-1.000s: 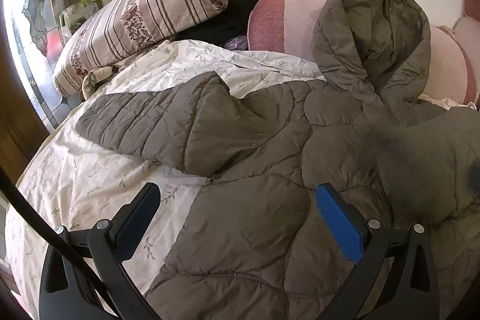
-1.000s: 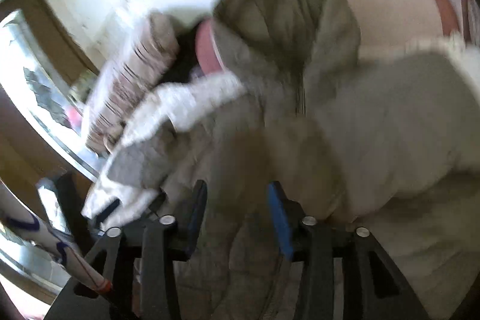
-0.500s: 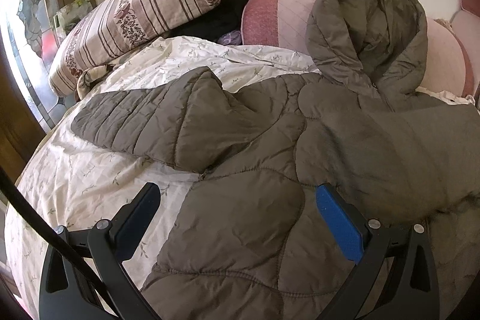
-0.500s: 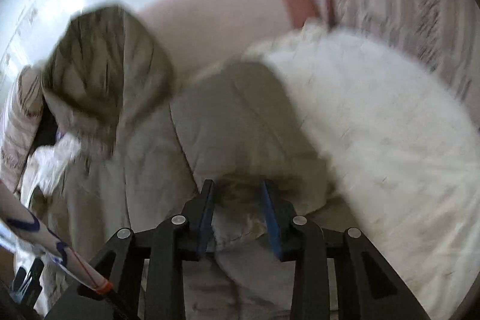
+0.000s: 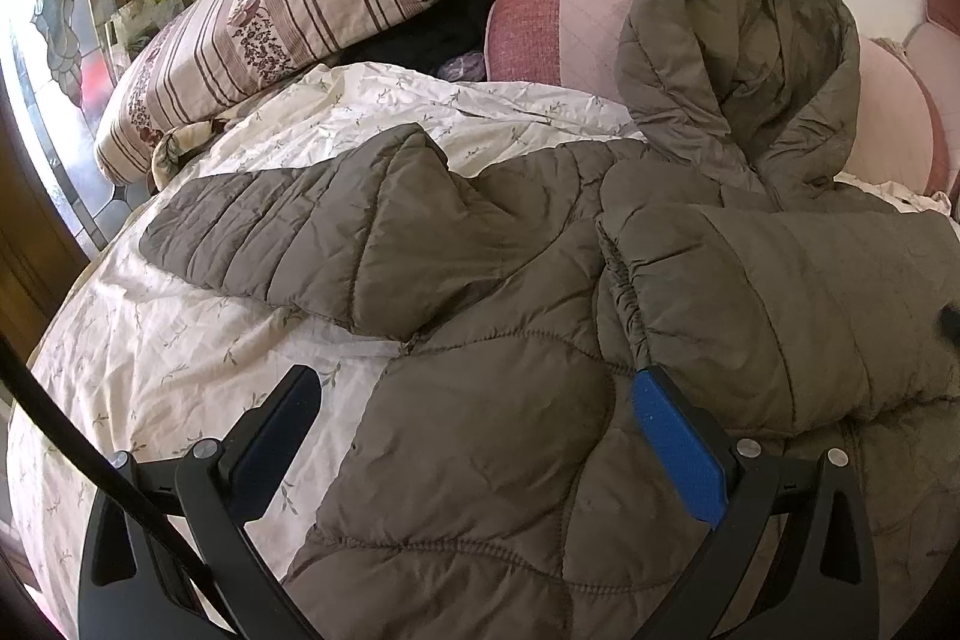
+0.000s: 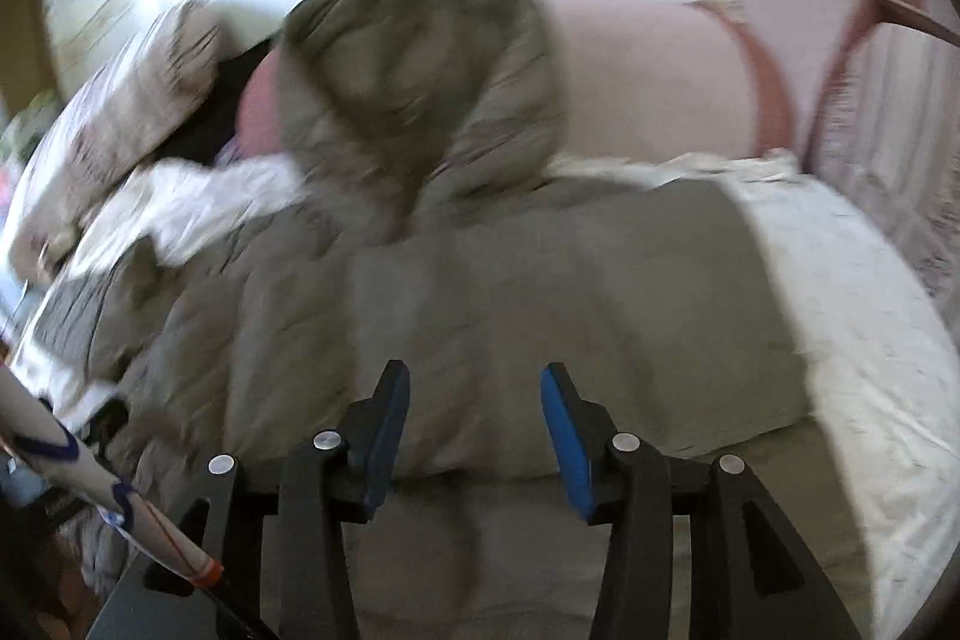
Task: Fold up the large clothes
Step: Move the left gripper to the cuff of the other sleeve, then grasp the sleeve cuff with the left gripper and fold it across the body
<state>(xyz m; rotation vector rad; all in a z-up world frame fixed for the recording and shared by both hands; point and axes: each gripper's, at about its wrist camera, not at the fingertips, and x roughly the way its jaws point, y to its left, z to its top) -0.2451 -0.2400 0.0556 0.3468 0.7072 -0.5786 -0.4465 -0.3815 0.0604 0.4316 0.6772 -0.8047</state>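
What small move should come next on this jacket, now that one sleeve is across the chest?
Probably bring the left gripper to the other sleeve and fold it inward too. That sleeve lies spread out over the bedsheet, while the folded sleeve rests on the jacket body. The right gripper has just been opening, with nothing pinched, and the left gripper is open.

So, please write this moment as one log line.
jacket: flat on bed | right sleeve: folded in | left sleeve: spread out | left gripper: open | right gripper: open, empty
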